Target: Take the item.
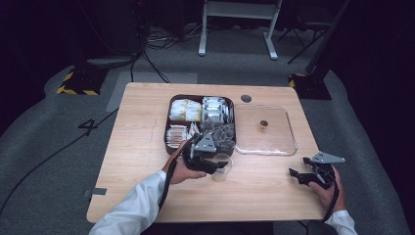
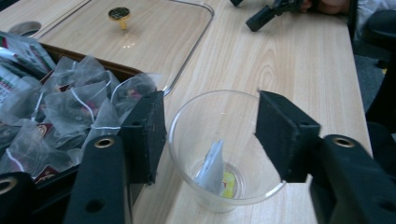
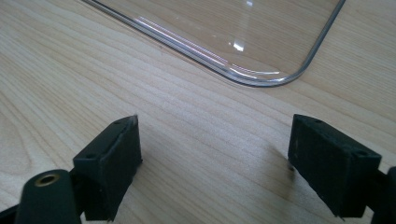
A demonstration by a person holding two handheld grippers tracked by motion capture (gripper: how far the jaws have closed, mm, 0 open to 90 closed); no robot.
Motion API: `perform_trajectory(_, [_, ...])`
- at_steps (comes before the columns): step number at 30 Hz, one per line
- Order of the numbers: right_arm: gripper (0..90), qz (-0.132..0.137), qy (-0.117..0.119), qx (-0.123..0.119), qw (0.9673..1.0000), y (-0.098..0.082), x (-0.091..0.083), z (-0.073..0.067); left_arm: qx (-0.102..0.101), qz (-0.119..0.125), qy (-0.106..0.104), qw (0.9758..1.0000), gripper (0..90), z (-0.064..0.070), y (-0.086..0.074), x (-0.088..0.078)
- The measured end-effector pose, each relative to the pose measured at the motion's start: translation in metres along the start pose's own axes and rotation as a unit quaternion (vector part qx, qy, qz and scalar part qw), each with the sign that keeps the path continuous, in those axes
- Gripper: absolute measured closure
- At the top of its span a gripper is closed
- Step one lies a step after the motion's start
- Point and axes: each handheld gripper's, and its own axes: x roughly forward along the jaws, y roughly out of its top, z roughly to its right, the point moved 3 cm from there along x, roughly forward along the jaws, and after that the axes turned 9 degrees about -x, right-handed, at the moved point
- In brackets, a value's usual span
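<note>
A clear plastic cup (image 2: 227, 149) stands on the wooden table (image 1: 147, 161) with a small tea bag (image 2: 212, 168) in its bottom. My left gripper (image 2: 210, 128) is open, its jaws spread on either side of the cup's rim without touching it; it hovers over the cup (image 1: 221, 169) from the high view too (image 1: 215, 165). The dark compartment tray (image 1: 200, 122) holds sachets and pyramid tea bags (image 2: 70, 112). My right gripper (image 1: 295, 173) rests open near the table's right front, nothing between its jaws (image 3: 215, 158).
A clear flat lid (image 1: 266, 131) with a gold knob (image 1: 264, 126) lies right of the tray; its corner (image 3: 261, 77) is just ahead of my right gripper. A round hole (image 1: 246, 98) is in the table's far edge. Floor cables and stands surround the table.
</note>
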Motion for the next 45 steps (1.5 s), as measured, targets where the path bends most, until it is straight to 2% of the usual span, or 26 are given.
perform_trajectory(5, [17.6,0.000,0.001,0.000,1.0000,0.000,0.000,0.000,-0.007,0.000,0.012,0.9999,29.4,-0.002,0.001,-0.002])
perform_trajectory(9, [17.6,0.000,0.001,0.001,1.0000,0.000,0.000,0.000,-0.017,0.008,0.022,0.9996,22.7,-0.004,0.003,-0.006])
perform_trajectory(12, [17.6,0.000,0.004,0.003,1.0000,0.000,0.000,0.001,-0.010,0.015,0.026,0.9995,19.5,-0.003,0.005,-0.013])
perform_trajectory(17, [17.6,0.000,0.003,0.002,1.0000,0.000,0.000,0.000,-0.009,0.024,0.038,0.9989,19.6,-0.002,0.007,-0.020])
perform_trajectory(19, [17.6,0.000,0.004,0.003,1.0000,0.000,0.000,0.001,0.001,0.022,0.047,0.9986,19.8,-0.001,0.008,-0.023])
perform_trajectory(23, [17.6,-0.001,0.005,0.004,1.0000,0.000,0.000,0.001,0.005,0.017,0.056,0.9983,18.4,-0.002,0.006,-0.028])
perform_trajectory(27, [17.6,-0.001,0.005,0.004,1.0000,0.000,0.000,0.001,-0.003,0.014,0.067,0.9977,17.6,-0.006,0.003,-0.031])
perform_trajectory(37, [17.6,-0.001,0.004,0.003,1.0000,0.000,0.000,0.000,0.020,-0.008,0.095,0.9953,17.0,-0.010,-0.007,-0.044])
perform_trajectory(42, [17.6,-0.001,0.005,0.004,1.0000,0.000,0.000,0.001,0.022,-0.019,0.104,0.9941,17.8,-0.013,-0.016,-0.051])
perform_trajectory(45, [17.6,-0.001,0.005,0.004,1.0000,0.000,0.000,0.001,0.033,-0.033,0.118,0.9919,18.9,-0.015,-0.022,-0.054])
